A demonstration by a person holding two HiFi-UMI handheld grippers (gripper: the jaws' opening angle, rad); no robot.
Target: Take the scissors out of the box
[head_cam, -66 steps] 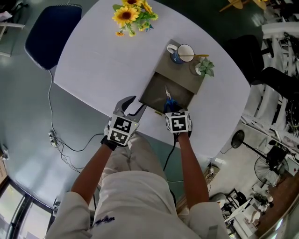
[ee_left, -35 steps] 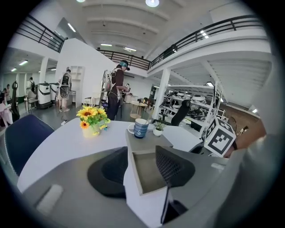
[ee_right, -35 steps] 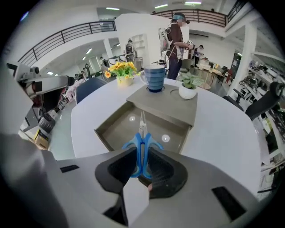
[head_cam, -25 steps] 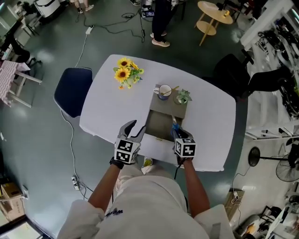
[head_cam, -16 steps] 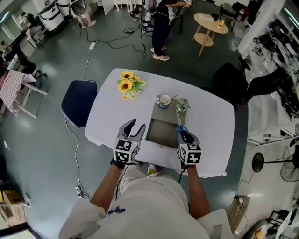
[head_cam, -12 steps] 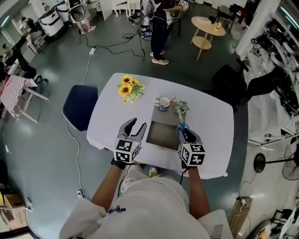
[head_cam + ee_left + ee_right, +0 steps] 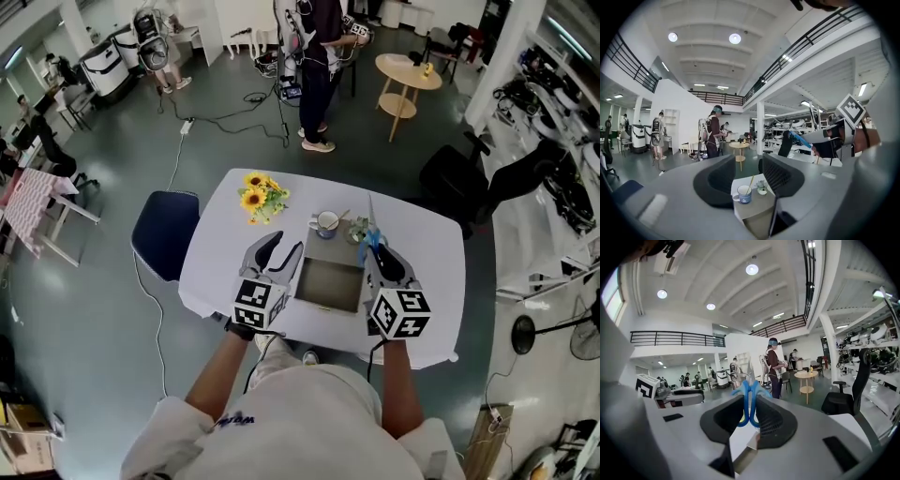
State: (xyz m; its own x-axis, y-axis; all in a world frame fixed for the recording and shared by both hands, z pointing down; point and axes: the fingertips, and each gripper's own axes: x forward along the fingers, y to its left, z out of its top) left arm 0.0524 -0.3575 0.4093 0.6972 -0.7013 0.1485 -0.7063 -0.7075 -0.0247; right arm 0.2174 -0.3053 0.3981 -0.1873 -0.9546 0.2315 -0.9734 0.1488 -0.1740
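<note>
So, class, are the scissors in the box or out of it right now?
Out. The right gripper is clamped on the blue handles of the scissors, holding them blades-up, high above the box.

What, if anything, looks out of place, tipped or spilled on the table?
Nothing stands out. The mug and the small plant stand upright, nothing is spilled, and the box sits open. The scissors are clamped by their blue handles in the right claw; the left claw is open and empty.

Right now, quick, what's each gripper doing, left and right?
Left gripper: open, nothing between its jaws.
Right gripper: closed on the scissors.
</note>
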